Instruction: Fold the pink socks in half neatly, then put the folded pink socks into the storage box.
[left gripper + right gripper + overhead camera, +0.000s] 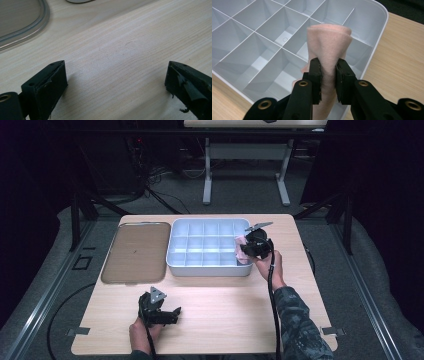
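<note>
A folded pale pink cloth [328, 47] is pinched between the jaws of my right gripper [328, 65], which is shut on it. It hangs over the right-hand compartments of a white divided tray [383, 27]. In the high view the right gripper [248, 248] sits at the tray's [175, 232] right edge with the pink cloth [241, 242] showing beside it. My left gripper [172, 314] rests low over the bare table near the front, its jaws wide apart and nothing between them; its two black pads [51, 83] frame only wood grain.
A flat brown lid [136, 251] with a clear rim lies left of the tray; its edge [30, 30] shows in the left gripper view. The light wooden table [225, 305] has open room across its front half. A person's sleeve comes in at bottom right.
</note>
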The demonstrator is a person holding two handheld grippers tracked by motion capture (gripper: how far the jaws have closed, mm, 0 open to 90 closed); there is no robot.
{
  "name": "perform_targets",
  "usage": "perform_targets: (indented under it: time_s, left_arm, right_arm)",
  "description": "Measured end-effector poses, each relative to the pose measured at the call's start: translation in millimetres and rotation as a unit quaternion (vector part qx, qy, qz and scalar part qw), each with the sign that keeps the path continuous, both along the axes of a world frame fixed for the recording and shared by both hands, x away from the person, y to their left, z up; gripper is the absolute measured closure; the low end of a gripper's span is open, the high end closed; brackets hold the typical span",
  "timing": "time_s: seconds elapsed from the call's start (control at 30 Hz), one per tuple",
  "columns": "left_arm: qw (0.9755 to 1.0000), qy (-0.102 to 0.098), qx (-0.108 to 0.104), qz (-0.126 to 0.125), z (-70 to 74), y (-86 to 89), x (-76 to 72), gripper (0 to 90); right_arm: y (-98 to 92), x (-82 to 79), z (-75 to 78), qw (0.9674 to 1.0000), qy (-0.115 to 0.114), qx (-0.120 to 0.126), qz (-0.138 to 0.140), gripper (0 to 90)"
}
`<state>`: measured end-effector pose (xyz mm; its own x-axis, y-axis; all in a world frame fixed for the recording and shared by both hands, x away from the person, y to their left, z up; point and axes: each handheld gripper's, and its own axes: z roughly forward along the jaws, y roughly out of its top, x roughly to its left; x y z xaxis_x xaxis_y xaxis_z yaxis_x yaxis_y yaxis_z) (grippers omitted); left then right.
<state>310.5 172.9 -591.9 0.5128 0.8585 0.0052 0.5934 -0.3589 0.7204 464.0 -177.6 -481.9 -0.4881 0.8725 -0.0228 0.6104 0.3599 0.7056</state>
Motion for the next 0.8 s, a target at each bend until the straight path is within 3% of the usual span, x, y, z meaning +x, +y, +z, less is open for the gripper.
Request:
perform_targets:
  time_s: [0.37,0.67,0.8]
  left_arm:
    - [1.0,0.0,0.0,0.0,0.0,0.0,0.0,3.8]
    - [1.0,0.0,-0.001,0.001,-0.1,-0.1,-0.1,3.8]
    - [1.0,0.0,-0.001,0.001,-0.1,-0.2,-0.1,3.8]
  right_arm:
    - [0.9,1.7,-5.2,0.9999,0.005,-0.01,-0.002,76.9]
    - [3.0,-1.9,-17.3,0.9991,0.013,-0.041,0.005,76.6]
    - [1.1,-2.9,-18.4,0.9991,0.019,-0.037,0.005,76.5]
